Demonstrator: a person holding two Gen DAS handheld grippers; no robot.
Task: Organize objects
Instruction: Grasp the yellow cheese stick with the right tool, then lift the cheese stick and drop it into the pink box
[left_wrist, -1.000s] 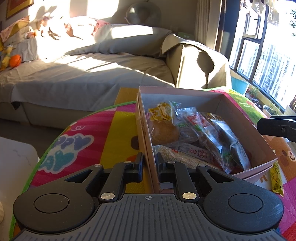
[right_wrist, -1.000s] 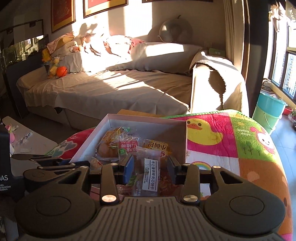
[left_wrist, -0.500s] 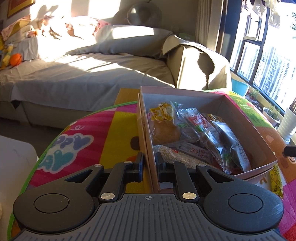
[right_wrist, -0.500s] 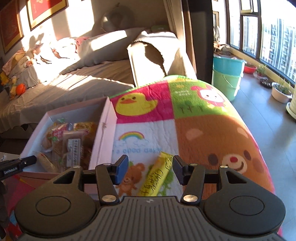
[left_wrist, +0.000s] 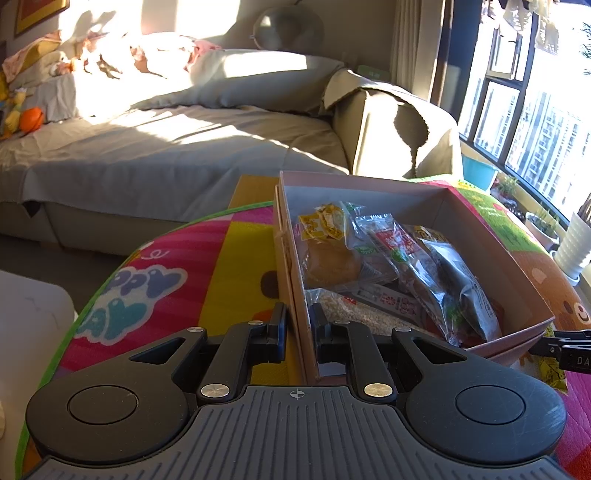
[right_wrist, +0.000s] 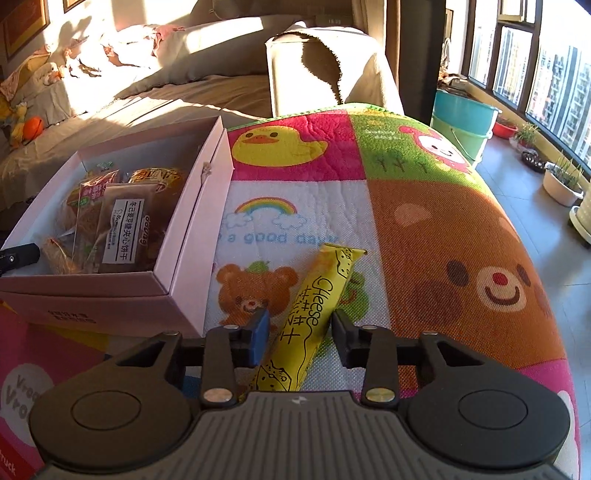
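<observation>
Left gripper (left_wrist: 298, 328) is pinched on the pink cardboard box (right_wrist: 192, 229) wall, right gripper (right_wrist: 297, 339) wide around the yellow cheese stick packet (right_wrist: 314, 314) on the mat beside the box, so that slick wrapper might squirt out sideways.

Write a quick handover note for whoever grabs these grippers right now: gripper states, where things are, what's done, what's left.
Left hand-held gripper: shut on the near side wall of the pink cardboard box, steadying it.
Right hand-held gripper: open, fingers either side of the yellow cheese stick packet, not yet closed.
The packet lies on the colourful cartoon play mat, just right of the box.
Done: several wrapped snacks already in the box.
Left: grip the packet and put it in the box.
</observation>
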